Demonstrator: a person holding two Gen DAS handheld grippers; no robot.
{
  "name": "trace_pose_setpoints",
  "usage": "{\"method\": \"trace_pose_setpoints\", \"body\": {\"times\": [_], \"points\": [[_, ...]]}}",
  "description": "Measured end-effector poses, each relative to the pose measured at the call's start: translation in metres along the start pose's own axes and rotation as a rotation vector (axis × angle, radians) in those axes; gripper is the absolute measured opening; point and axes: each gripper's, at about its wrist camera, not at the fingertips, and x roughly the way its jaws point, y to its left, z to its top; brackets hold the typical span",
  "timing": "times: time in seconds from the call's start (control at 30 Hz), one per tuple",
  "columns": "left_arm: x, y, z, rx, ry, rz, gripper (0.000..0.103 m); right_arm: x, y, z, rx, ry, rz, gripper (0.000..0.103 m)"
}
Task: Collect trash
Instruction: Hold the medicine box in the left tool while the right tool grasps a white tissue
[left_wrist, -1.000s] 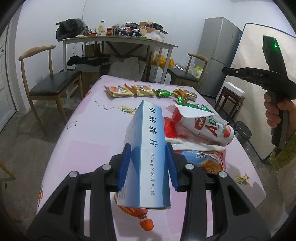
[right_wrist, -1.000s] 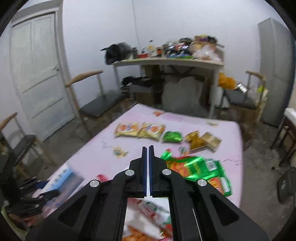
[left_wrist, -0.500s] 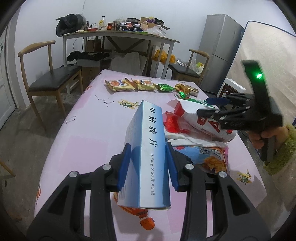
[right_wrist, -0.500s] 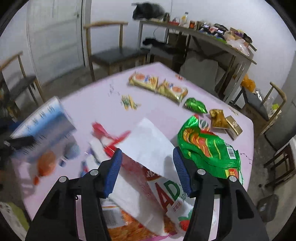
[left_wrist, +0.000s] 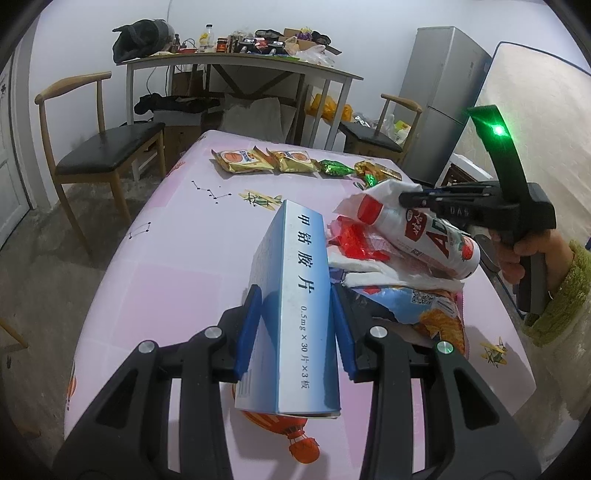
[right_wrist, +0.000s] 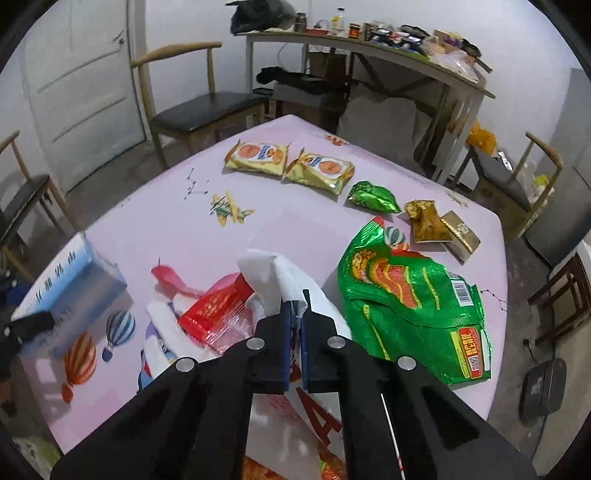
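above the pink patterned tablecloth (left_wrist: 177, 258), left gripper (left_wrist: 297, 328) clamps a blue-and-white cardboard medicine box (left_wrist: 295, 314); right gripper (right_wrist: 294, 334) pinches a white plastic bag (right_wrist: 273, 275).

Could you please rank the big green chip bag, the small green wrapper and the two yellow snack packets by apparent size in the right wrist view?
1. Big green chip bag.
2. Two yellow snack packets, alike.
3. Small green wrapper, though it lies farther off.
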Motion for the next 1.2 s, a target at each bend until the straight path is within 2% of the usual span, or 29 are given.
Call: {"method": "trace_pose_setpoints", "body": {"times": [0.33,0.67,0.93,1.2], "points": [[-0.01,0.004,0.004,-0.016,-0.033,0.007,0.035,-0.035,-0.012,0.013,0.072,-0.131,-0.002,0.001],[-0.039,-0.012,0.013,0.006,-0.093,-0.012,0.035,-0.119,-0.031,0.017,0.152,-0.324,0.002,0.001],[-0.063,-0.058,0.022,0.069,-0.134,-0.091,0.035,-0.206,-0.059,-0.024,0.23,-0.458,-0.03,0.001],[-0.061,-0.134,0.027,0.143,-0.092,-0.27,0.035,-0.276,-0.101,-0.108,0.351,-0.502,-0.132,0.001]]}}
